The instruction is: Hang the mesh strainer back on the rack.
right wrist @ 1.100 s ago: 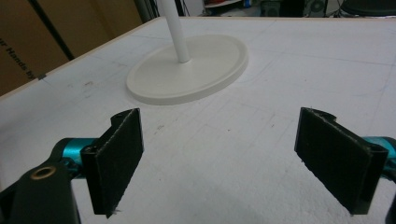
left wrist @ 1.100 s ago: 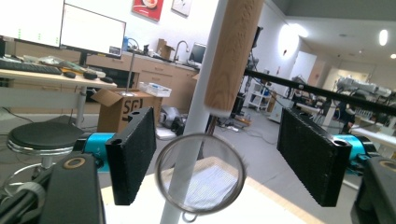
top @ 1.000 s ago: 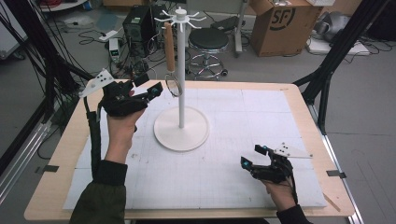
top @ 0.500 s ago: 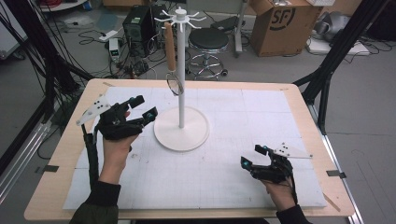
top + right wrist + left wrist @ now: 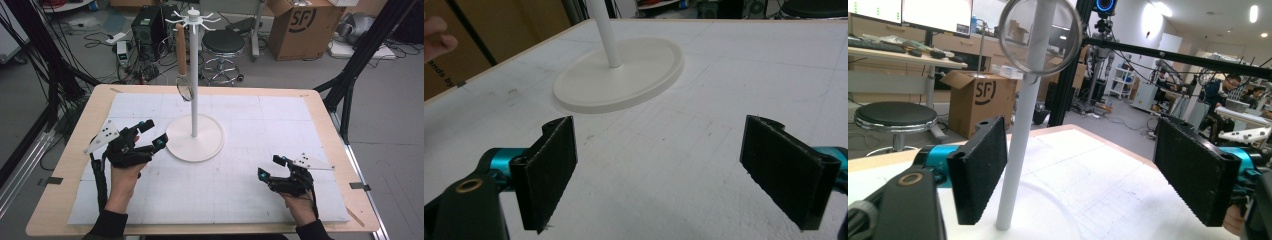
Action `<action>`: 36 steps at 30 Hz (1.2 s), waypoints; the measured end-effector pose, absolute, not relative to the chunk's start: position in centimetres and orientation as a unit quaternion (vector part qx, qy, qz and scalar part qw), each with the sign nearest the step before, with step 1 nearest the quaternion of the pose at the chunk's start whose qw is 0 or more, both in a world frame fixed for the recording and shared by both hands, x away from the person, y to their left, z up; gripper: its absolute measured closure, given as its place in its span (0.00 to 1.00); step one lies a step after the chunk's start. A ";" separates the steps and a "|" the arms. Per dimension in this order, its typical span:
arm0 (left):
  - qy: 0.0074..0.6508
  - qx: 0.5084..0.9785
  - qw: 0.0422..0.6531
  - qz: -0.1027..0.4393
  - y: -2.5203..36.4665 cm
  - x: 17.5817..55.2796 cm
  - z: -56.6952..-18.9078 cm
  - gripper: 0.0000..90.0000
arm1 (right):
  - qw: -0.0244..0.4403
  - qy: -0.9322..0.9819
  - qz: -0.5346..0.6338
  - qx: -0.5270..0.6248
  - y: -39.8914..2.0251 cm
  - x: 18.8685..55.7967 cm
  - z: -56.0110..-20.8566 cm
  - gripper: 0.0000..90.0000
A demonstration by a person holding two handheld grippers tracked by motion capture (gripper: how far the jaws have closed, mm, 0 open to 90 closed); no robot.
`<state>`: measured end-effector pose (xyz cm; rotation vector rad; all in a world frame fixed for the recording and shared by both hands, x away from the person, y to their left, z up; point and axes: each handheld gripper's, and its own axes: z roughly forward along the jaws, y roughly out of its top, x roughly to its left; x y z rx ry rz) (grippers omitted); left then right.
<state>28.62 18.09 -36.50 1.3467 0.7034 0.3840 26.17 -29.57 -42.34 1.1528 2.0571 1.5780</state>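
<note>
A white stand with a round base rises from the middle of the table, hooks spread at its top. From one hook hangs a utensil with a wooden handle and a round wire-rimmed head; that head appears against the pole in the left gripper view. My left gripper is open just left of the base, nothing between its pads. My right gripper is open low over the mat at the front right, empty, facing the base.
A white mat covers most of the wooden table. Behind the table stand a stool, a cardboard box, electronics and cables on the floor. Black frame legs flank the table's right side.
My left gripper has drawn back from the hanging utensil, moving down and toward the front left of the stand's base. The right gripper has stayed in place.
</note>
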 end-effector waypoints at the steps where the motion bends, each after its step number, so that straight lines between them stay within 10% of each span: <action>1: 0.318 0.610 0.705 0.173 18.1 28.6 -36.7 0.24 | 0.151 0.717 0.549 0.402 -29.6 26.2 -42.3 0.16; 36: 0.343 0.657 0.656 0.144 16.8 25.2 -43.3 0.22 | 0.167 0.719 0.550 0.390 -29.7 25.9 -42.4 0.15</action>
